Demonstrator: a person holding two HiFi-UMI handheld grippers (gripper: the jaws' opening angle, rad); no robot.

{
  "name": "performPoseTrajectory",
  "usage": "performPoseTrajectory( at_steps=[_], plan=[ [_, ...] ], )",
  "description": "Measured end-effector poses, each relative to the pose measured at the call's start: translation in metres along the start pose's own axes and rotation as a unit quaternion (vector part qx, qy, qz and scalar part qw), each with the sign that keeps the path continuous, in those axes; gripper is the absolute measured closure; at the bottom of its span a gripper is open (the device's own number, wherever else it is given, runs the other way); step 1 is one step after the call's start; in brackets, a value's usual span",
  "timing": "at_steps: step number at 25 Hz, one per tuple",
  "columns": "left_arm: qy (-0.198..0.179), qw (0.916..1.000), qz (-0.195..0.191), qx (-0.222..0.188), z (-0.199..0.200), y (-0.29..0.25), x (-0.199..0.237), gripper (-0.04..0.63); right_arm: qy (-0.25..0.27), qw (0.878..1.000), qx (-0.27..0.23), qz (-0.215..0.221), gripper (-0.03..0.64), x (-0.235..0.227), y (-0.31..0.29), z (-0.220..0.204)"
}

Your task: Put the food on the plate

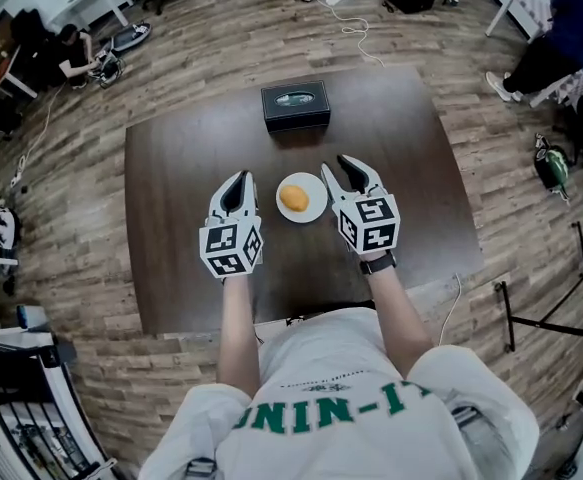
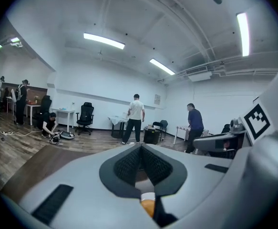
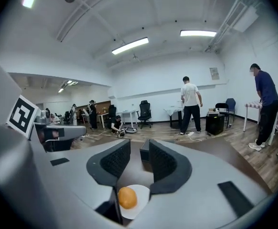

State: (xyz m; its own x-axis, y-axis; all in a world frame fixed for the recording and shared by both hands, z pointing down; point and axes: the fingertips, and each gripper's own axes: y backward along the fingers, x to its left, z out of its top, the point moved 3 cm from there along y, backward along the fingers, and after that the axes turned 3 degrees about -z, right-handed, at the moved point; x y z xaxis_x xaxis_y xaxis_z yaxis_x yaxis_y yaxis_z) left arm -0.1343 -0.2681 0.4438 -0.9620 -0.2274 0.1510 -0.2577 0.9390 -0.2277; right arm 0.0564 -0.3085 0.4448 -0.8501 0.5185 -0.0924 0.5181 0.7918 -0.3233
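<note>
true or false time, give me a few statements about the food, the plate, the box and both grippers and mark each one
1. The food lies on the plate. True.
2. The plate sits between the left gripper and the right gripper. True.
3. The left gripper holds the food. False: its jaws are together with nothing in them, and the food is on the plate.
4. The black box stands at the table's near edge, by the person. False: it stands at the far edge, beyond the plate.
5. The right gripper's jaws stand apart with nothing between them. True.
</note>
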Motion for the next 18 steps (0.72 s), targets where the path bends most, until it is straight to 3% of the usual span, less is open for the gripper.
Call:
performPoseTrajectory(
  at_steps=[6, 15, 18],
  plan=[
    [-0.013, 0.9987, 0.001, -0.049, 0.044, 0.018, 0.001, 0.581, -0.009, 0.999, -0.051, -0.016, 0.546, -0.002, 0.022, 0.042],
    [-0.038, 0.9959, -0.004, -0.082, 0.084, 0.047, -0.011, 0.581, 0.010, 0.996, -0.084, -0.025, 0.594, 0.011, 0.054, 0.072],
    [-0.049, 0.9931, 0.018, -0.105, 0.095, 0.058, -0.011, 0.581, 0.023, 0.995, -0.093, -0.039, 0.601, 0.015, 0.062, 0.079]
  ],
)
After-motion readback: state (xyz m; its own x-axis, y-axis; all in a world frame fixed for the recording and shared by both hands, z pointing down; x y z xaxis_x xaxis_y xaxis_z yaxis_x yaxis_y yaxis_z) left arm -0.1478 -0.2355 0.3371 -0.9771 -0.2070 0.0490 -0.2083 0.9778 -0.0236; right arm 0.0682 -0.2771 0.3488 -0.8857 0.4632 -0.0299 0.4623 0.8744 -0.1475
